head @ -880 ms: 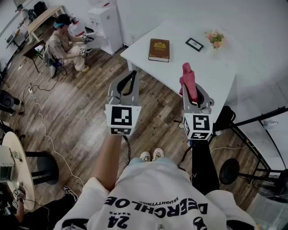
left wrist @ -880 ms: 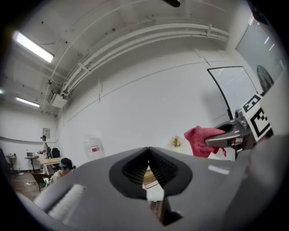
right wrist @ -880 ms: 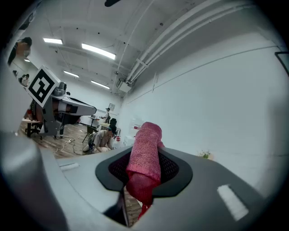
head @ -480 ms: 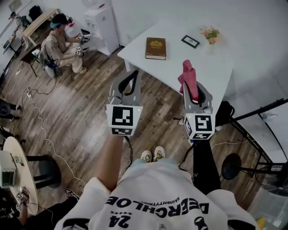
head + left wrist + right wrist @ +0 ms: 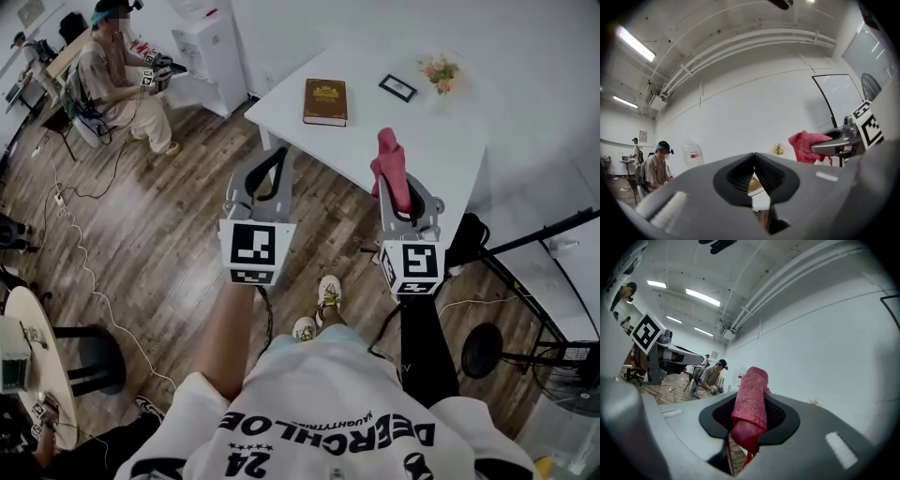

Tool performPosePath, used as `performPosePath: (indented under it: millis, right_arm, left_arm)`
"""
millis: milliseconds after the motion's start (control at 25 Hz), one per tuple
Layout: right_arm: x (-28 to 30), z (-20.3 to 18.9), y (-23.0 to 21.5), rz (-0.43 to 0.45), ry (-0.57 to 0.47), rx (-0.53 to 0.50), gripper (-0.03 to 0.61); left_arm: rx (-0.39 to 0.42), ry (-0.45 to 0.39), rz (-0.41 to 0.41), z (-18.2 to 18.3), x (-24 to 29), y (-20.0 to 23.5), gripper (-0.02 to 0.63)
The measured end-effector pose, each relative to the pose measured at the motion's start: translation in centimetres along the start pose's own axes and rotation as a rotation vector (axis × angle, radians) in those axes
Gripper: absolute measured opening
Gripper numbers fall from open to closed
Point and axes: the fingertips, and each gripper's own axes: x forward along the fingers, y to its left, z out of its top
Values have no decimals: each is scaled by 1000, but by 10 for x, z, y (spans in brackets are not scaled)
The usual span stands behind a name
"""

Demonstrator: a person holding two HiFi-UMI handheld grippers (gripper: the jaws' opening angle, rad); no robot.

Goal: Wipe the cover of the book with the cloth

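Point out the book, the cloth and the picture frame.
book [image 5: 325,101], head view, centre of the brown cover.
cloth [image 5: 751,404], right gripper view, middle of the red roll.
picture frame [image 5: 403,88], head view, centre of the frame's face.

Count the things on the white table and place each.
3. On the white table: a brown book at the left, a small dark picture frame right of it, a bunch of flowers farther right. The red cloth may hide more.

We look down on a dark wood plank floor, white table by white walls, water dispenser beyond, round side table at left, ceiling strip lights above us.
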Motion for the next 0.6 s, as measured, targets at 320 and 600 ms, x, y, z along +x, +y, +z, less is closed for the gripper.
performPosePath:
  millis: [320, 600]
  right_arm:
    - [50, -17, -17, 38, 4, 22, 87]
    - [110, -25, -49, 62, -4, 35, 87]
  left_arm:
    - [9, 39, 23, -18, 47, 12, 58]
    - [16, 52, 43, -21, 109, 27, 58]
